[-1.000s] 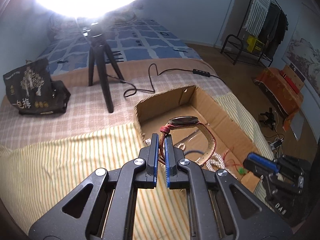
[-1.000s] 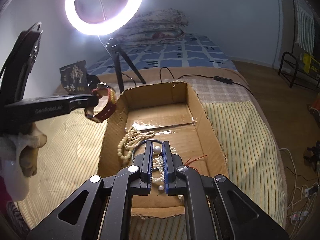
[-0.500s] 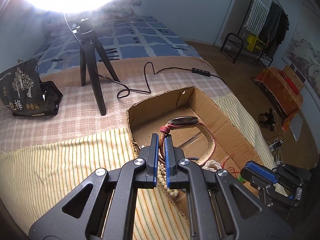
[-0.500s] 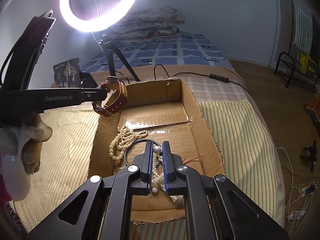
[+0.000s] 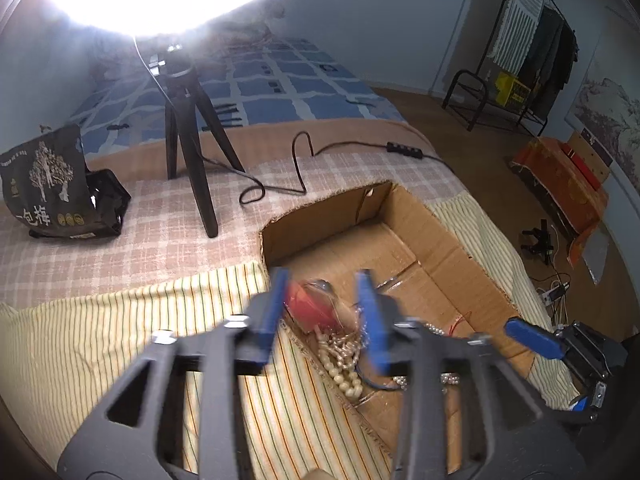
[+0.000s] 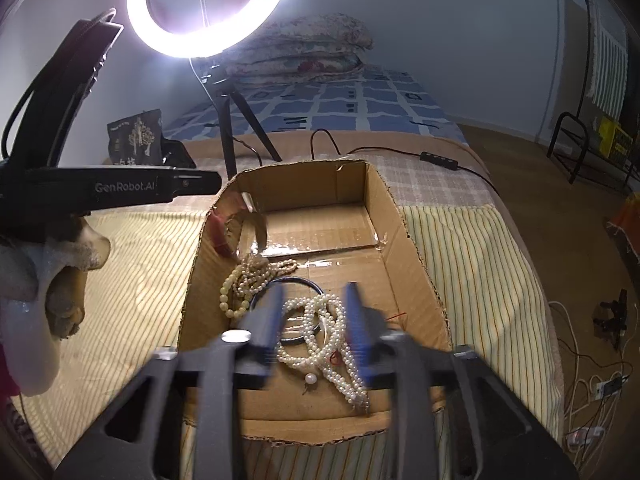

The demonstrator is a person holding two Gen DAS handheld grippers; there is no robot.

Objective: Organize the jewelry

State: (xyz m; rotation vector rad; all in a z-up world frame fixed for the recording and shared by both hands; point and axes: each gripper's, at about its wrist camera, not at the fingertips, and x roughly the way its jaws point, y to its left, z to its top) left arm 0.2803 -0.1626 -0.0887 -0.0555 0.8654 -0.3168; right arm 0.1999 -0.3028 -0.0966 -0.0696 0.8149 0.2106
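Left wrist view: my left gripper point(image 5: 322, 312), clamped on the red-strapped watch point(image 5: 312, 304) half a second ago, now stands with jaws wide, and the blurred watch drops between them at the near-left corner of the cardboard box point(image 5: 452, 240). Right wrist view: my right gripper point(image 6: 314, 322), shut before, is also spread wide over the white pearl strands point(image 6: 320, 320); the watch point(image 6: 236, 226) falls by the left wall above the cream bead necklace point(image 6: 248, 276). I judge both pieces delivered.
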